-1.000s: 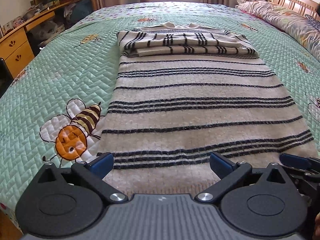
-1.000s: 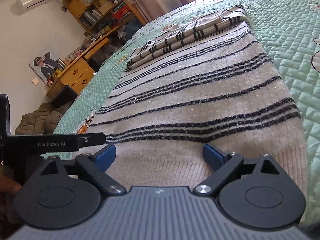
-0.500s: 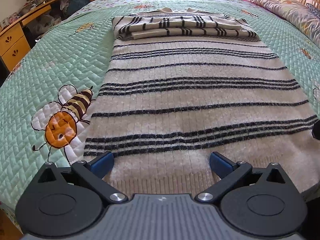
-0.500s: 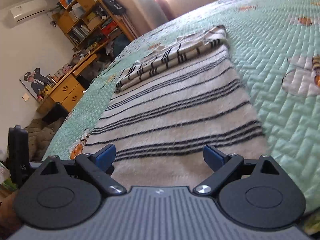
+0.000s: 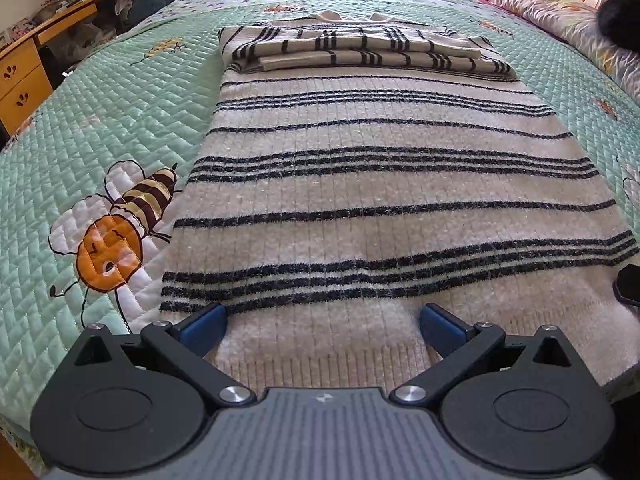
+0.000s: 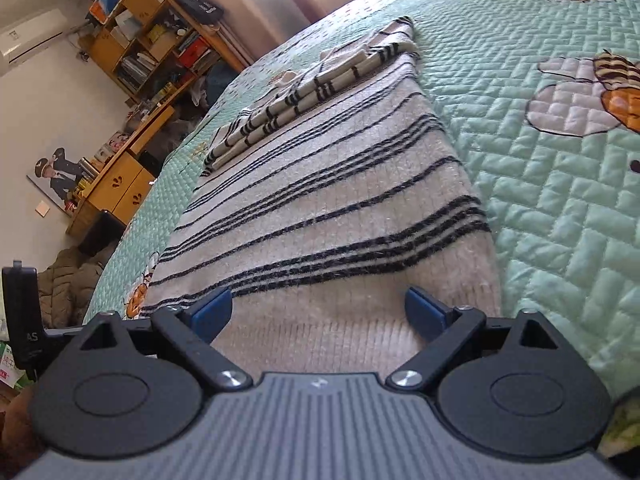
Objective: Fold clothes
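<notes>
While the striped sweater (image 5: 384, 184) lies flat across the frame centre on the green quilt (image 5: 104, 120), sleeves folded across its upper end, the left gripper (image 5: 322, 326) and right gripper (image 6: 318, 312) sit at its ribbed hem, jaws spread apart, gripping nothing.

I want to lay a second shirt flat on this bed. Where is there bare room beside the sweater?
Bare quilt lies left of the sweater, around the bee, and on its right side. The far end is crowded with folded sleeves.
</notes>
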### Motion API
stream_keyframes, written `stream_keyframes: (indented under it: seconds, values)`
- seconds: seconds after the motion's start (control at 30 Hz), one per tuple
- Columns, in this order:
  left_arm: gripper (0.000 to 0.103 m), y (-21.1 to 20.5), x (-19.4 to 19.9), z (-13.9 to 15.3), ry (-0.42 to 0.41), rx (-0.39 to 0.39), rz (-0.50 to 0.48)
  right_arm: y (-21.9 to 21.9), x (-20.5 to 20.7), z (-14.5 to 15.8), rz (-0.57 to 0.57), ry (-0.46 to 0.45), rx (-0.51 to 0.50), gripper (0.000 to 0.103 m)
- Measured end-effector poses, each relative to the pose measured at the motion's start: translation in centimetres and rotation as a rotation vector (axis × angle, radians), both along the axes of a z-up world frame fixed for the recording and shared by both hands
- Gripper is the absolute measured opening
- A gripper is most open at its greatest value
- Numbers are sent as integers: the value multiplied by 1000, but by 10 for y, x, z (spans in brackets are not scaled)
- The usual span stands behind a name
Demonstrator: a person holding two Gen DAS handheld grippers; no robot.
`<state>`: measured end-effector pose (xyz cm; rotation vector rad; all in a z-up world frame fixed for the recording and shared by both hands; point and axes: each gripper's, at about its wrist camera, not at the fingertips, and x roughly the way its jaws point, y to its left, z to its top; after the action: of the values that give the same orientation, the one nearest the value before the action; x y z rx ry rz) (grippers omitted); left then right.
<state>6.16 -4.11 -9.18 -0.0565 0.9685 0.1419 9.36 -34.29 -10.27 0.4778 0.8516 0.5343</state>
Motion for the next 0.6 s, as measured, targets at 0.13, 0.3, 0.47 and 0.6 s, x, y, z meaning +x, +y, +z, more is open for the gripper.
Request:
stream_keyframes:
  seconds: [0.13, 0.3, 0.47, 0.6]
  values:
    - [103, 0, -1, -1, -5, 4, -6, -13, 1, -1, -22, 29, -14, 49]
    - [103, 0, -2, -1, -8, 5, -11, -29, 0, -7, -60, 71, 52, 39]
    - [103, 0, -4, 0, -2, 11, -11, -30, -6, -5, -62, 61, 43, 40]
    - [103, -1, -6, 1, 5, 15, -8, -31, -7, -1, -68, 60, 34, 42]
